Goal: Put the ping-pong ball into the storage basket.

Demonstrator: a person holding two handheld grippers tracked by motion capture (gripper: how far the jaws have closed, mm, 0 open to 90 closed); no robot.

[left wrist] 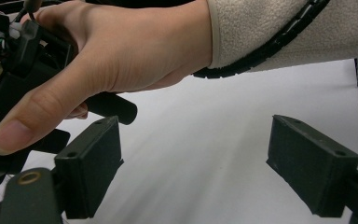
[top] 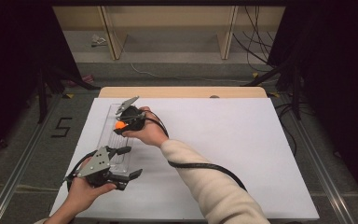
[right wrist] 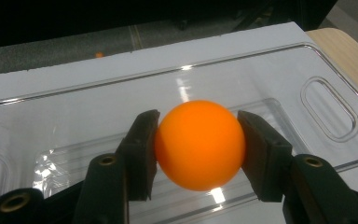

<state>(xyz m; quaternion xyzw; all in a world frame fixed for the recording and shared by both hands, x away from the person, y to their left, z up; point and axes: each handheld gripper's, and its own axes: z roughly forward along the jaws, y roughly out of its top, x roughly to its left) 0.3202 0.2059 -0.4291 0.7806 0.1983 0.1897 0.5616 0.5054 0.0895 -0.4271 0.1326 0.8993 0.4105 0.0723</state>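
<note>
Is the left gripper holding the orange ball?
No, the left gripper stands open and empty, while the right gripper clamps the orange ball.

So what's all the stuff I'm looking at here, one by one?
ball: one, orange, pinched between the right gripper's jaws above the tray
tray: one, clear plastic, long, on the sheet's left part
sheet: one, white, covering most of the table
table: one, light wood, edge showing at the far side
right gripper: one, black, over the tray, shut on the ball
left gripper: one, black, near the tray's near end, jaws apart
hands: two, each holding a gripper; cream sleeve on the right arm
</note>
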